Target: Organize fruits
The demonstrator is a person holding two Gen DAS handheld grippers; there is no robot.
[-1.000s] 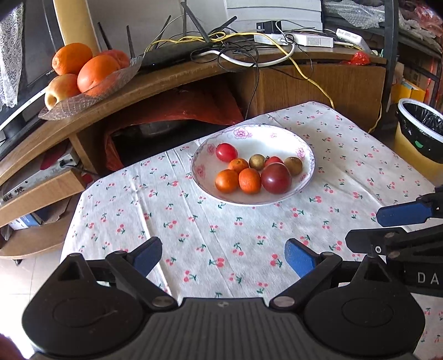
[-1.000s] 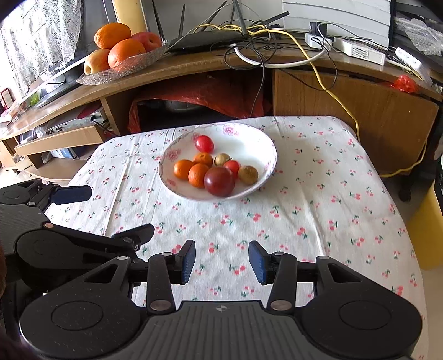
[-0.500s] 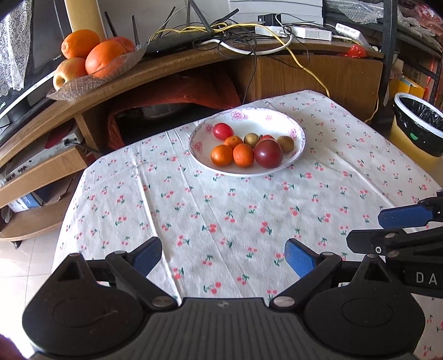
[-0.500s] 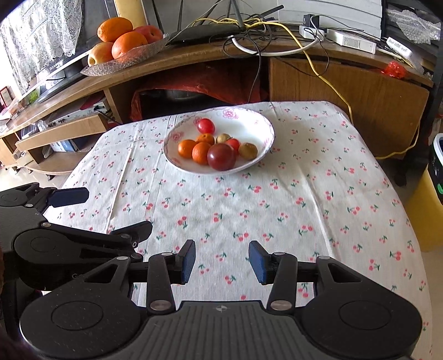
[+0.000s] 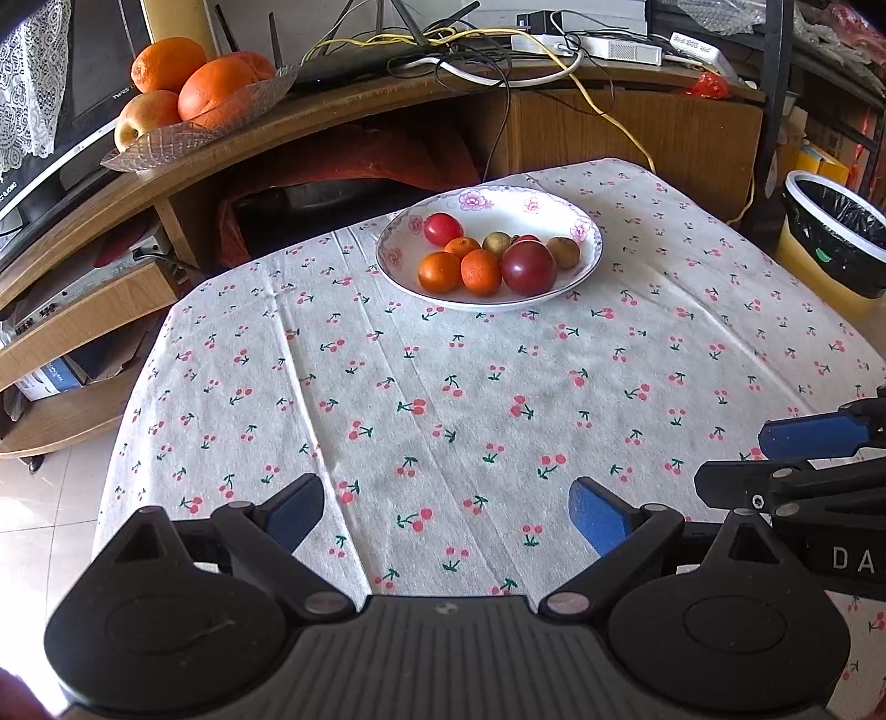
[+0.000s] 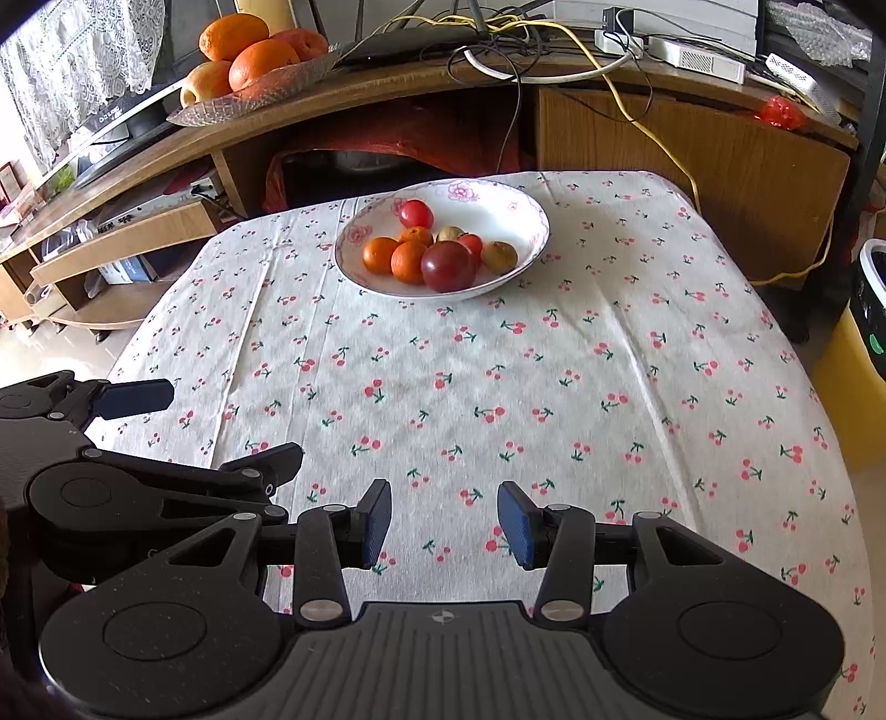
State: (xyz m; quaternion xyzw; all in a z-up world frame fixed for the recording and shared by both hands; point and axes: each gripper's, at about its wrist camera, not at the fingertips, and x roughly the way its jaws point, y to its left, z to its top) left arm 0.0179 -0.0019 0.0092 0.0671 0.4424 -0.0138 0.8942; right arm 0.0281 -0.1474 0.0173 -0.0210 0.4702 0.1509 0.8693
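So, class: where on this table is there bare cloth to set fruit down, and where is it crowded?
Free: the wide cloth between the bowl and the two grippers, left and right, plus the strips either side of the bowl. Crowded: the bowl's middle, where the fruit bunches together.

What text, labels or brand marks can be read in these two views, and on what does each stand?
"DA": white letters on the right gripper body, cut off by the frame edge.
White print on the television bezel: too small to read.
Label on the white box on the desk: too blurred to read.
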